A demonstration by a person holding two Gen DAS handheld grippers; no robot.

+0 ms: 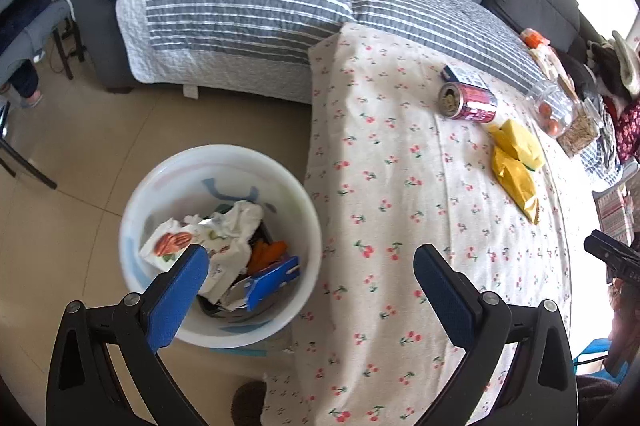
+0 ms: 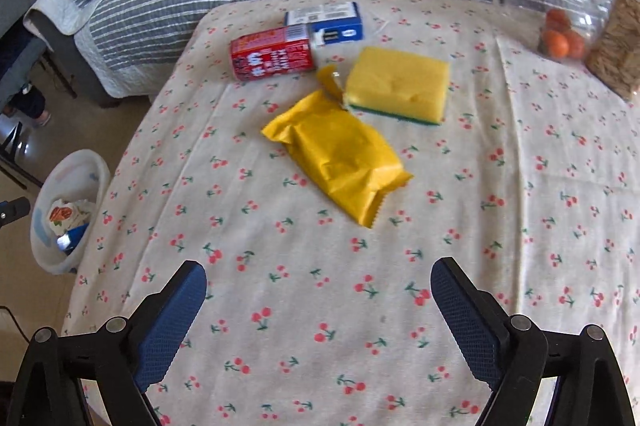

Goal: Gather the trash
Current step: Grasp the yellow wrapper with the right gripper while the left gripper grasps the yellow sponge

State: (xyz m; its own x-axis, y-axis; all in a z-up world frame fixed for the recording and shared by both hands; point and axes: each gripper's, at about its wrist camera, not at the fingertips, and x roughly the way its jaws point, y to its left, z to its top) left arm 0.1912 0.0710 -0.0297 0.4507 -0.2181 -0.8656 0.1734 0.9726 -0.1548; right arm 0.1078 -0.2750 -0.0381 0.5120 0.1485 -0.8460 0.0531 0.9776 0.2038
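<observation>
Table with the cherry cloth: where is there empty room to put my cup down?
The near half of the table is bare, from the yellow wrapper to the right gripper. It is crowded farther back: sponge, red can, blue box, jar.

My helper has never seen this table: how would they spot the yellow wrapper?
On the cherry-print tablecloth, look mid-table, in front of the red can. The wrapper lies beside the sponge: both yellow, but it is flat, crinkled, with zigzag ends.
</observation>
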